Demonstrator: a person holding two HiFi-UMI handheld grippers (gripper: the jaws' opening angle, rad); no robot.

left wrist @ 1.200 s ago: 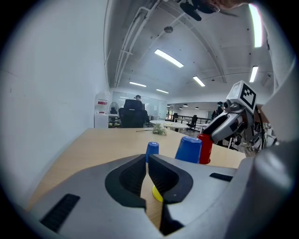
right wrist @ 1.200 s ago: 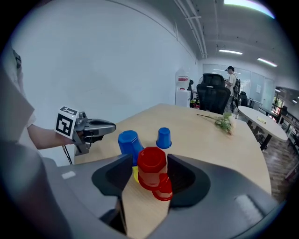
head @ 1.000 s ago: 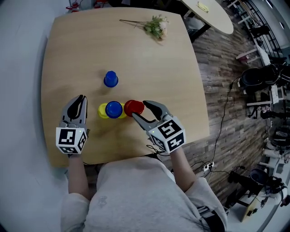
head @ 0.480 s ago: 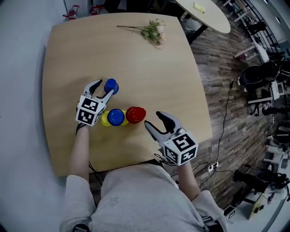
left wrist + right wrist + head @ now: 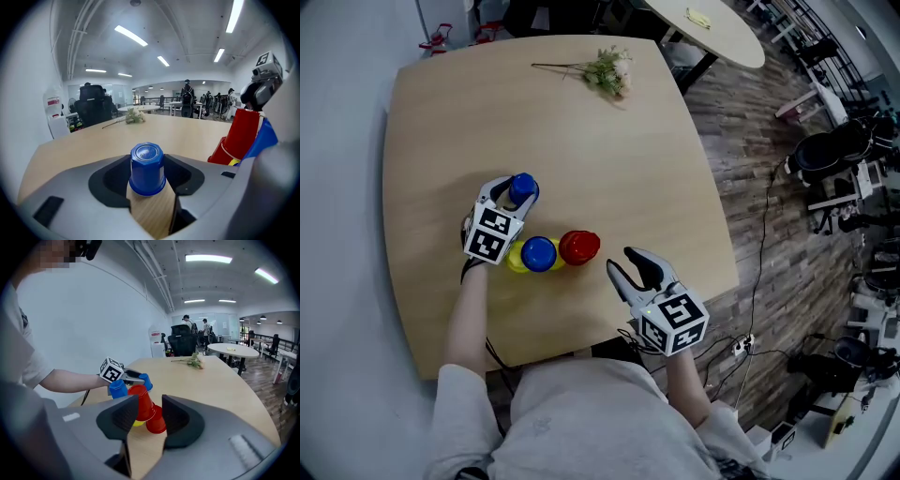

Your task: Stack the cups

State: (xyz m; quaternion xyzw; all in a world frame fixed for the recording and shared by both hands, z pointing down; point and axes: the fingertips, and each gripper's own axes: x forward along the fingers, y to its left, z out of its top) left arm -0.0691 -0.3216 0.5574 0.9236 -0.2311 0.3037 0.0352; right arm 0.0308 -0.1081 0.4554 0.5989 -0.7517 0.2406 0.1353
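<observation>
Small blue plastic cup (image 5: 522, 187), inverted on the light wooden tabletop (image 5: 600, 141), stands between the open left tongs (image 5: 512, 193), whose jaws are just narrowing but do not press on it. Right tongs (image 5: 624, 262), likewise narrowing, are open and empty, near the red plastic cups (image 5: 578, 247) beside a blue-on-yellow stack (image 5: 538, 253).

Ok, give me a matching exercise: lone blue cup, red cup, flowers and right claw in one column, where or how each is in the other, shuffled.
1. lone blue cup
2. red cup
3. flowers
4. right claw

A. far end of the table
B. empty, at the near edge
C. inside the left claw
D. just right of the yellow cup

Pairs: 1-C, 2-D, 3-A, 4-B.

Both claws have just been closing a little: the left round the lone cup without gripping it, the right on nothing.
</observation>
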